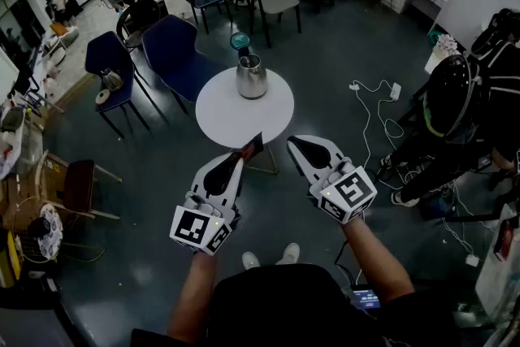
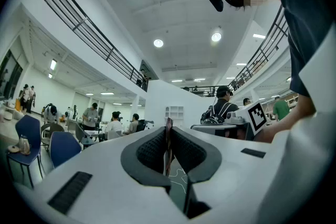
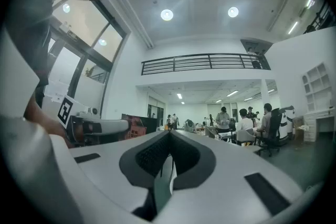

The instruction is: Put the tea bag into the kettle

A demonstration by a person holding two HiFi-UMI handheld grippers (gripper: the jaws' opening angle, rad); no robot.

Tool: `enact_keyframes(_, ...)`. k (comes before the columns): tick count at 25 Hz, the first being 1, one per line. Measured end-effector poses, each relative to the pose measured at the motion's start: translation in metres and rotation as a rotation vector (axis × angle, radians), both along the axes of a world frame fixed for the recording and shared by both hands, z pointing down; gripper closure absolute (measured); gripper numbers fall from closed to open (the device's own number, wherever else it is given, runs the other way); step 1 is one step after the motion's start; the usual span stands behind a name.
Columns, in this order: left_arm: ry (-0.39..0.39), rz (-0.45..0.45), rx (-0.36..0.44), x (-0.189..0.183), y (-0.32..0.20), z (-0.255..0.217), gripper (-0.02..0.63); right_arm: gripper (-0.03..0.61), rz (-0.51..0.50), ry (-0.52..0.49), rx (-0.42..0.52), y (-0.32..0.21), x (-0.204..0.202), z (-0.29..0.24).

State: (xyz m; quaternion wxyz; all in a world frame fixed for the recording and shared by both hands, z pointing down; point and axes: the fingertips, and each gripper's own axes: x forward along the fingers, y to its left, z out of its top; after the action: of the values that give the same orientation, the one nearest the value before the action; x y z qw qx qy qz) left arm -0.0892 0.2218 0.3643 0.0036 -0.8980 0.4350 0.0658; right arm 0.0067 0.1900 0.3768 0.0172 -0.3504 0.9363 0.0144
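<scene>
Clamping tea bag (image 1: 253, 147): left gripper (image 1: 240, 158); right gripper (image 1: 293, 143) closed, empty; kettle (image 1: 251, 78) contents unclear.

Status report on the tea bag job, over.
Left gripper shut on tea bag. Right gripper shut, empty. Kettle on round table ahead, nothing in between.

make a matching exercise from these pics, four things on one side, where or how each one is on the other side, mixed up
Things:
1. tea bag
2. kettle
3. right gripper
4. blue chair

Place or state:
a. on the table
b. shut, nothing between the jaws
c. standing beside the table
d. pinched in the left gripper

Pairs: 1-d, 2-a, 3-b, 4-c
</scene>
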Motion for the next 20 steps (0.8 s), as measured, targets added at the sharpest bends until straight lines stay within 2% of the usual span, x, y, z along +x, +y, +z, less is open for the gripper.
enact_keyframes(13, 0.001, -0.002, 0.000, 0.012, -0.007, -0.001, 0.575, 0.560, -0.002, -0.011, 0.016, -0.006, 0.010, -0.003)
enact_keyframes(20, 0.000, -0.015, -0.001, 0.030, -0.009, 0.000, 0.575, 0.560, -0.001, -0.015, 0.014, -0.009, 0.029, -0.002)
